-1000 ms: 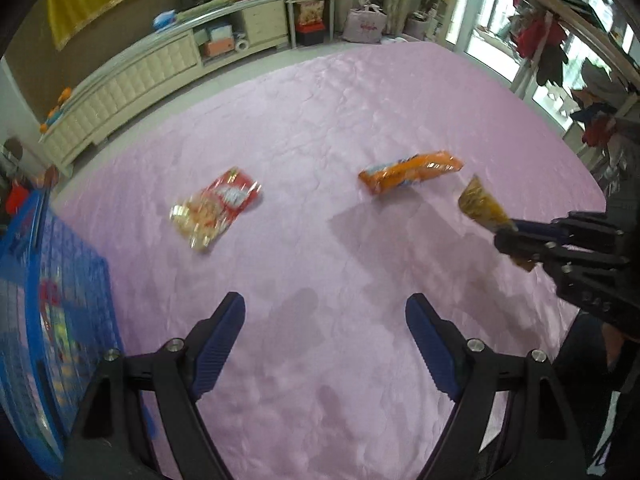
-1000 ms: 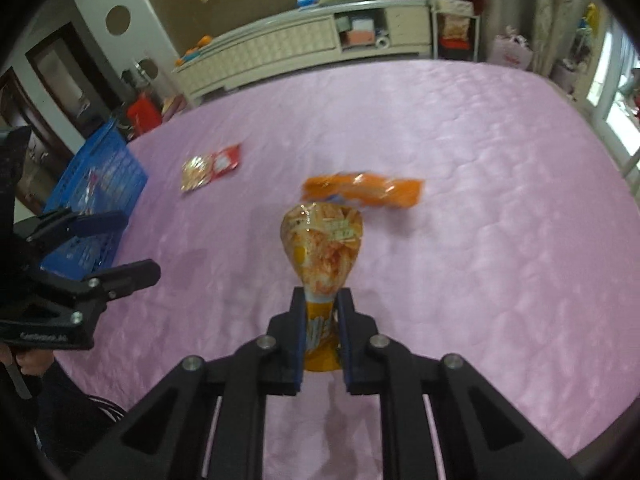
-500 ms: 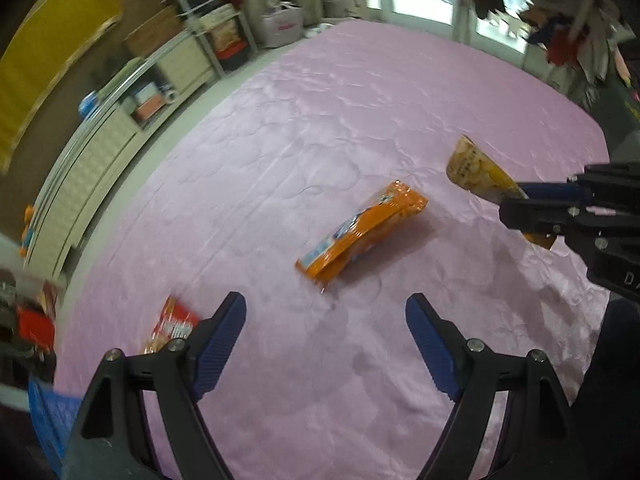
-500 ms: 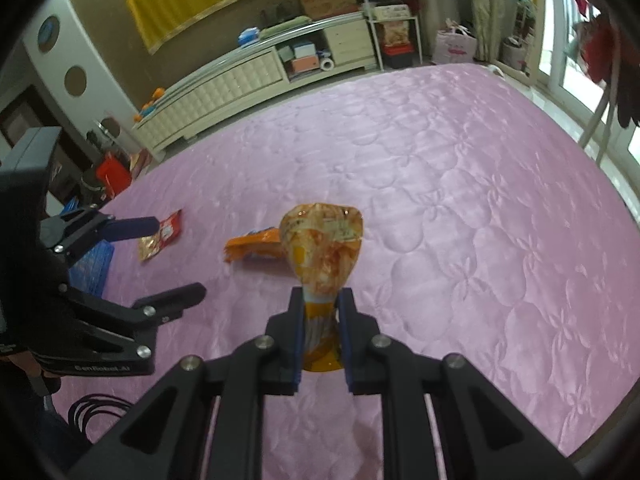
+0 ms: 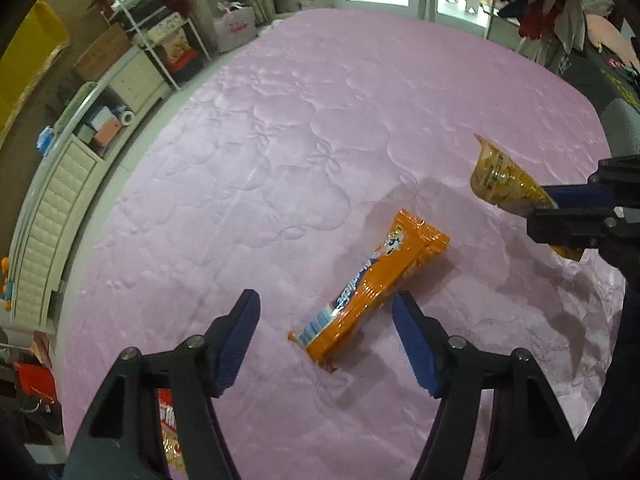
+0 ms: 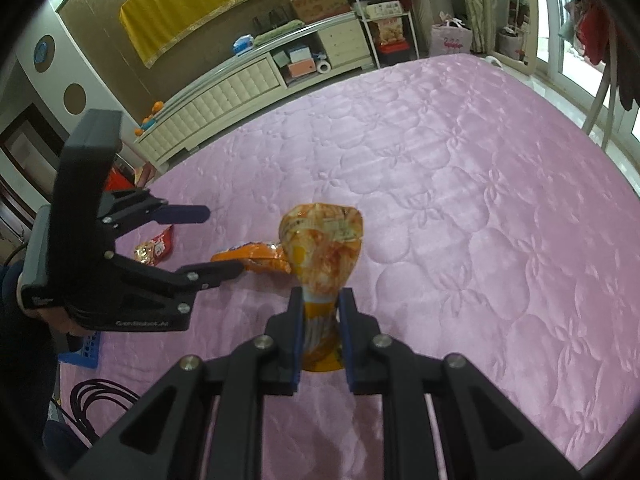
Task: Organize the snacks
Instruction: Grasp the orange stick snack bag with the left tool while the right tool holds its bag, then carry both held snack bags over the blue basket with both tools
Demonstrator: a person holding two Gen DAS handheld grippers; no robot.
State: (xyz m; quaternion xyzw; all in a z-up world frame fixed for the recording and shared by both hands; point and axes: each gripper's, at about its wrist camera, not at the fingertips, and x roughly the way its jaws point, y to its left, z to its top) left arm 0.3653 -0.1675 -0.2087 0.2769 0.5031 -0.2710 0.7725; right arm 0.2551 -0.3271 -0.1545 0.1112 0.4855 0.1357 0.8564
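At the far left edge of the pink quilted bedspread (image 6: 460, 184) we see a blue basket (image 6: 82, 350) corner and, just beyond it, a red snack packet (image 6: 154, 249). Our left gripper (image 5: 326, 330) tilts steeply down over the long orange snack pack (image 5: 370, 288) lying flat mid-quilt; its jaws have just been closing, the pack's near end lies between them, yet the pads stand apart from it. To the right, our right gripper (image 6: 320, 322) angles downward, clenched on the neck of a yellow-orange snack bag (image 6: 322, 248) held above the quilt. Beyond and to the right, the quilt lies open up to its far edge.
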